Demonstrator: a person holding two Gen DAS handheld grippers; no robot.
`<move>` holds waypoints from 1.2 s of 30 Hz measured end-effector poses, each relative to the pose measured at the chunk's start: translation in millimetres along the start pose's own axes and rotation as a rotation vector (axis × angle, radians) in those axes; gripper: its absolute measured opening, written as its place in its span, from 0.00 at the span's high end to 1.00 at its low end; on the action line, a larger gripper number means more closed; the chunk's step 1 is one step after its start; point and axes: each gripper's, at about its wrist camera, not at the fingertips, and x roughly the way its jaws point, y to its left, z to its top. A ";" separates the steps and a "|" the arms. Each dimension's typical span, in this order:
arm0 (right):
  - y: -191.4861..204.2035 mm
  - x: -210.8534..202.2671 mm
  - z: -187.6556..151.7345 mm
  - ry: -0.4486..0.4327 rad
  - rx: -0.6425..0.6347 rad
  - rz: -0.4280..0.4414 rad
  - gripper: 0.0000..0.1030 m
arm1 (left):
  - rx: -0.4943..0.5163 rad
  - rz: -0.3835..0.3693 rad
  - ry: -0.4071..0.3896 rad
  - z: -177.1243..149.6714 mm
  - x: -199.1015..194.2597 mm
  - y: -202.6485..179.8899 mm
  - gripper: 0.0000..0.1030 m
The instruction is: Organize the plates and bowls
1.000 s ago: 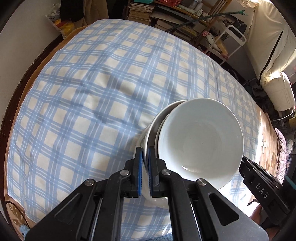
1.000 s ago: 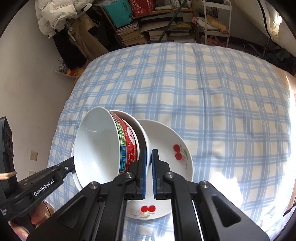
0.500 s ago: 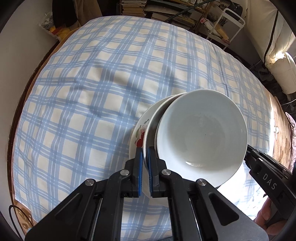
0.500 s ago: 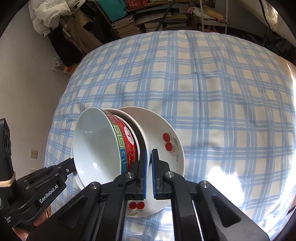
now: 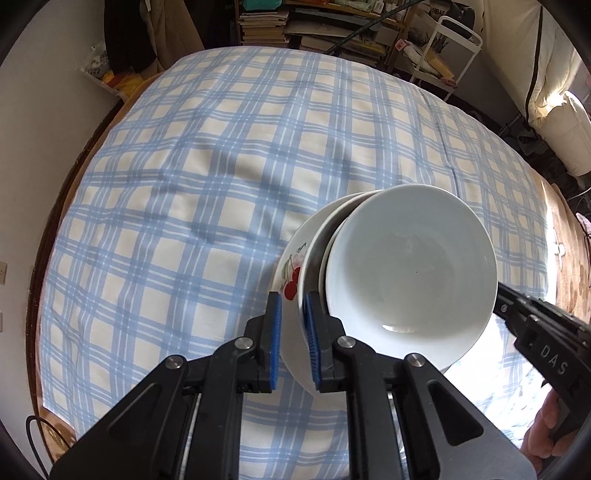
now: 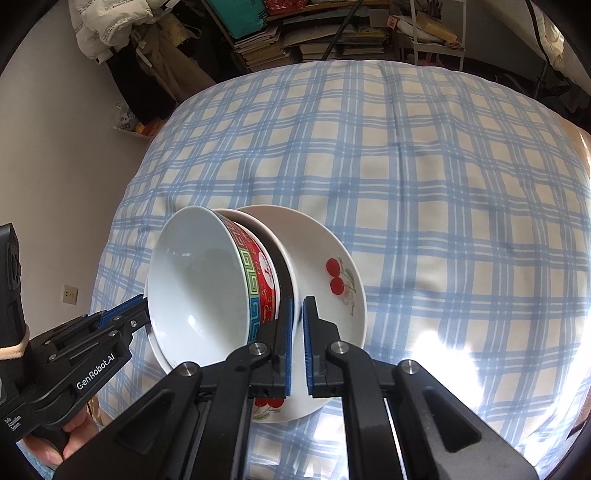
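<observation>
A stack of dishes is held between both grippers above the blue checked tablecloth [image 5: 207, 192]. On top sits a bowl with a white inside [image 5: 410, 273] and a red patterned outside [image 6: 258, 269]. Under it are a white plate [image 5: 314, 273] and a cherry-printed plate [image 6: 325, 266], whose cherry print also shows in the left wrist view [image 5: 291, 273]. My left gripper [image 5: 293, 343] is shut on the plates' rim on one side. My right gripper [image 6: 297, 347] is shut on the rim on the opposite side. The stack is tilted.
The cloth-covered table [image 6: 424, 155] stretches ahead. Behind it stand shelves with books [image 6: 314, 37] and a white rack [image 5: 450, 55]. A wall [image 6: 55, 166] is on the left, with hanging clothes [image 6: 110, 33].
The stack has been lifted and carried farther over the table by both grippers. Both grips are unchanged.
</observation>
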 end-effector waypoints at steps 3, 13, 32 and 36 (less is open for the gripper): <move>0.0 -7.9 -0.1 -0.019 -0.005 0.019 0.91 | 0.008 0.015 -0.021 -3.6 -7.1 -0.2 0.82; 12.6 -45.2 -12.6 -0.095 -0.112 -0.013 0.66 | -0.022 0.149 -0.144 -22.8 -54.3 20.1 0.81; 19.0 -162.1 -68.2 -0.525 -0.274 0.035 0.00 | 0.025 0.316 -0.566 -98.5 -181.0 18.0 0.04; 20.6 -179.0 -83.7 -0.634 -0.294 0.006 0.00 | 0.012 0.322 -0.632 -110.7 -193.6 19.0 0.03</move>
